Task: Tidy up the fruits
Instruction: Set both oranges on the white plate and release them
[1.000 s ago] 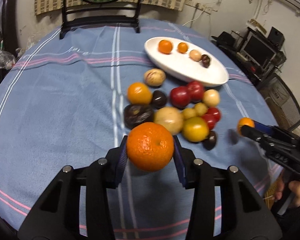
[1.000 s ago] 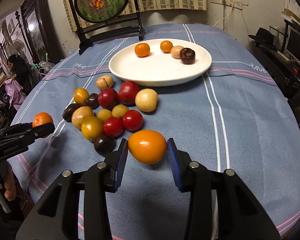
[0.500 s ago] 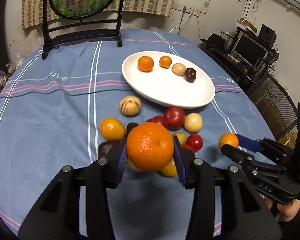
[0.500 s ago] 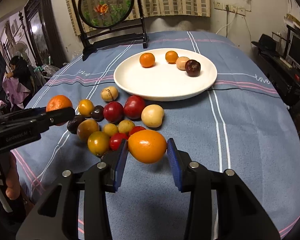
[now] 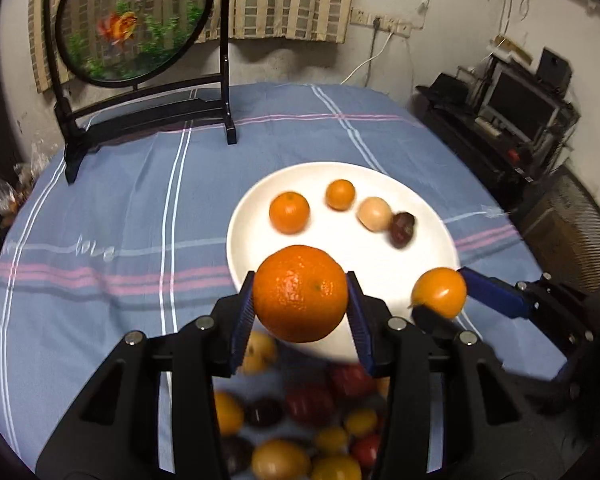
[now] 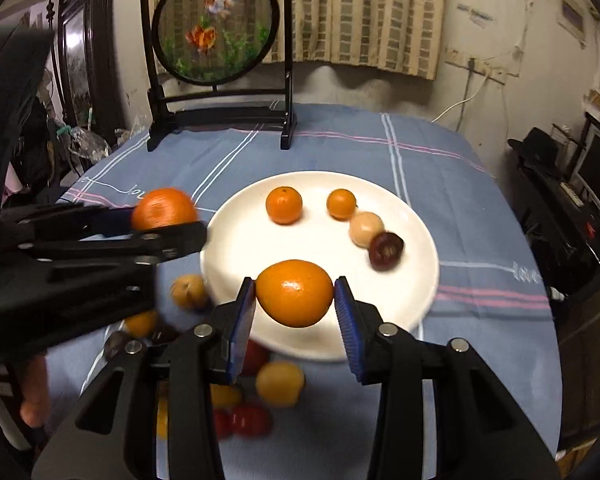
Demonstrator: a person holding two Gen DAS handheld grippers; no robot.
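My left gripper (image 5: 300,304) is shut on a large orange mandarin (image 5: 300,292), held above the near edge of the white plate (image 5: 252,216). My right gripper (image 6: 295,300) is shut on a smooth orange fruit (image 6: 295,292), also over the plate's near rim (image 6: 420,288). The plate holds two small oranges (image 5: 289,212), a pale fruit (image 5: 375,214) and a dark fruit (image 5: 402,229). The right gripper and its fruit (image 5: 440,292) show at the right of the left wrist view. The left gripper's mandarin (image 6: 164,208) shows at the left of the right wrist view.
Several loose red, yellow, orange and dark fruits (image 5: 312,404) lie on the blue striped tablecloth (image 5: 120,208) below both grippers. A round goldfish screen on a black stand (image 5: 140,20) stands at the table's far side. Electronics (image 5: 520,108) stand at the right.
Both grippers have moved forward with their fruits, from over the loose fruit pile to above the plate's near edge. The pile now lies under the gripper bodies.
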